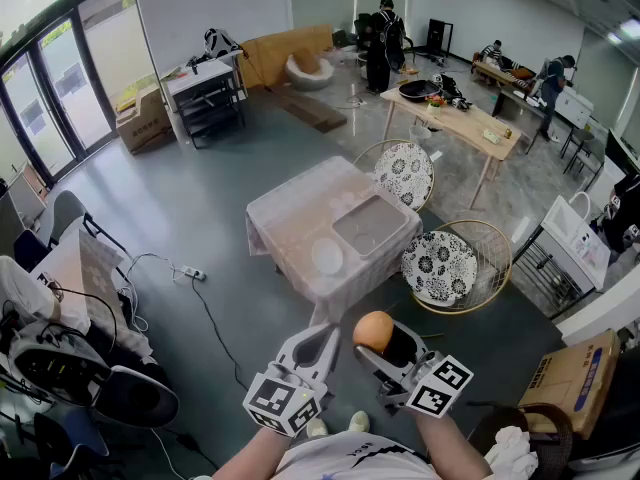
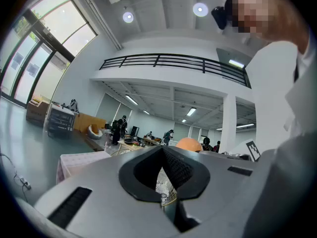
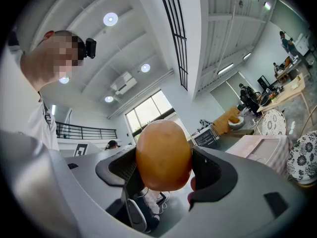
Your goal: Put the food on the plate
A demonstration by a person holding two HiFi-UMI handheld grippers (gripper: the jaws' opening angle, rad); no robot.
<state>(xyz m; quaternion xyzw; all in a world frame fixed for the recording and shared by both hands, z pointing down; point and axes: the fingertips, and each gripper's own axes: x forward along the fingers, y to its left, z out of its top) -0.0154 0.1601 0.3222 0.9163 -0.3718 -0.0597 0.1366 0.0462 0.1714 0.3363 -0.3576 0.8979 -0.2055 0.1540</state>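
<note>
Food (image 1: 372, 330): round, orange-brown, smooth-skinned. Held off the table, in the air just short of the near corner of the cloth-covered table (image 1: 290, 203). Not on the plate.

Furthest left, on the floor beside the table's left edge: a white power strip (image 1: 192, 272) with its cable trailing toward the person.

Next, low in the head view: left gripper (image 1: 322, 336), clenched on nothing, jaws drawn together and pointing toward the table's near corner. In the left gripper view, only a thin slit between the dark ribbed pads (image 2: 177, 168).

Just right of it: right gripper (image 1: 388, 346), grasping the food. In the right gripper view, jaws spread wide round the food (image 3: 163, 155), a dark pad pressed on each side, the top of the piece standing clear above them.

On the table: a white round plate (image 1: 327, 257) close to the near corner, then a grey rectangular tray (image 1: 372, 225) just beside it, toward the right corner.

Against the table's right-hand edges: 2 round wire chairs with black-and-white patterned cushions, 1 by the far right edge (image 1: 404, 173), 1 by the near right edge (image 1: 440, 266).
</note>
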